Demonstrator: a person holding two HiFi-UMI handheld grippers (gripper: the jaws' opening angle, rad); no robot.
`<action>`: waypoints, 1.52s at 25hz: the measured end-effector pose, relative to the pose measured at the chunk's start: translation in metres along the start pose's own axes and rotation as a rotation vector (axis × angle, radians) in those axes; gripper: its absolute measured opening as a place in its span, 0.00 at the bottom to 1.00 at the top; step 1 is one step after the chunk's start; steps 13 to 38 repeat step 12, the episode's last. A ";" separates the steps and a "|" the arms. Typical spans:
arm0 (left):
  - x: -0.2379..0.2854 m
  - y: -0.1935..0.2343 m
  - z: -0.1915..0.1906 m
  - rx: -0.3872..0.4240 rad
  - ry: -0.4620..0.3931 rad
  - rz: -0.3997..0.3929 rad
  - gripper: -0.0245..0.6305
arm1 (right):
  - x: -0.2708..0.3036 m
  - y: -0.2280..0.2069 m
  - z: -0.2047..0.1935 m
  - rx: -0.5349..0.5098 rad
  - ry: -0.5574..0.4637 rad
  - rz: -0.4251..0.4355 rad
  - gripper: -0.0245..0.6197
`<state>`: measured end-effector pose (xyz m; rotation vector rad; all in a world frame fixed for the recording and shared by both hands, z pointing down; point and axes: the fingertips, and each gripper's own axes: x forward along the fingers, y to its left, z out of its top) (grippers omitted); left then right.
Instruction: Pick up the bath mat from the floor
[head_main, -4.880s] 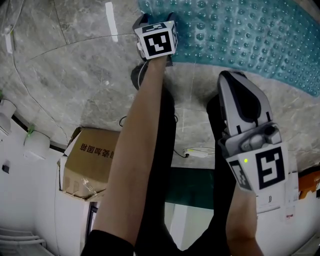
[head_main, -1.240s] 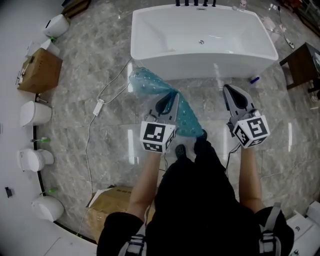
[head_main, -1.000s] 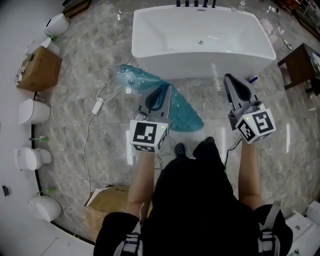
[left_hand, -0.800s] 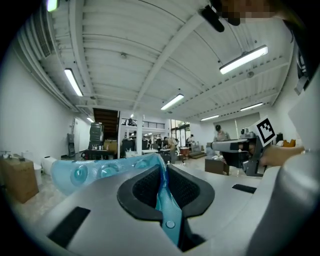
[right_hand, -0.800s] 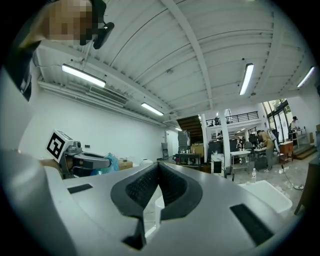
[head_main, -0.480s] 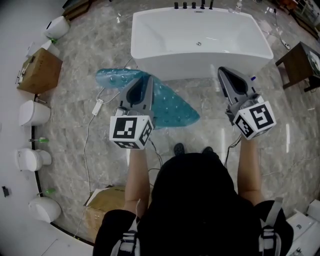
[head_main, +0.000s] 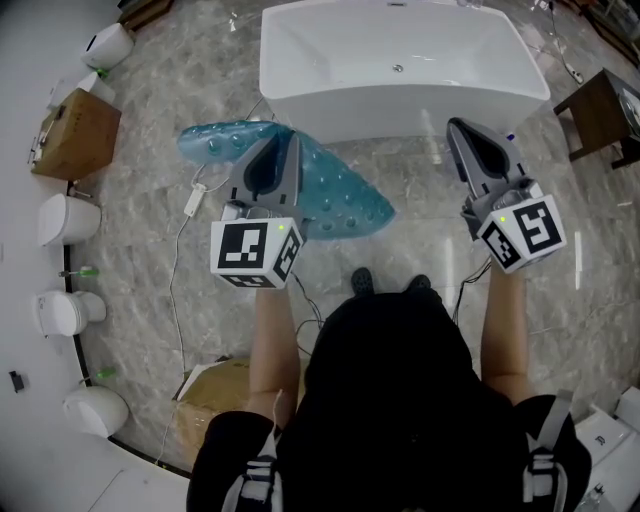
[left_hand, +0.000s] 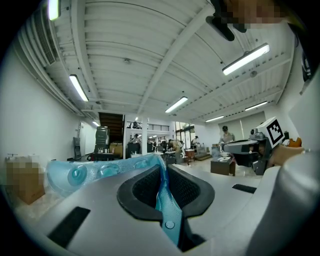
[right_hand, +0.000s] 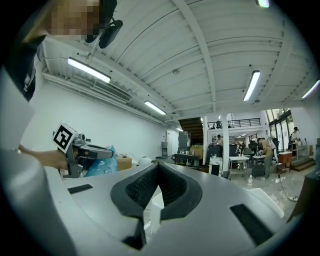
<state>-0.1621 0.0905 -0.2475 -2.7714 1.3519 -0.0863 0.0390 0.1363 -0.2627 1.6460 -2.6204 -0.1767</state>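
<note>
A white bathtub (head_main: 400, 115) is seen at the top centre of the head view, set on a grey marbled floor (head_main: 150, 290). A cardboard box (head_main: 75, 135) is placed at the upper left, and a second box (head_main: 215, 400) is found at the lower left. White toilets (head_main: 68, 218) are lined along the left edge. A white cable with an adapter block (head_main: 193, 200) is laid across the floor left of centre. A dark wooden table (head_main: 600, 110) is cut off by the upper right edge. In the left gripper view, a long ceiling lamp (left_hand: 246, 59) is lit at the upper right.
</note>
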 end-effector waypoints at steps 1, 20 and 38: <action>0.000 0.000 0.000 0.001 0.001 -0.001 0.11 | 0.000 -0.001 0.000 0.001 0.001 -0.001 0.06; -0.028 0.012 -0.015 -0.012 0.002 0.016 0.11 | -0.007 0.026 -0.009 0.002 0.008 0.002 0.06; -0.028 0.012 -0.015 -0.012 0.002 0.016 0.11 | -0.007 0.026 -0.009 0.002 0.008 0.002 0.06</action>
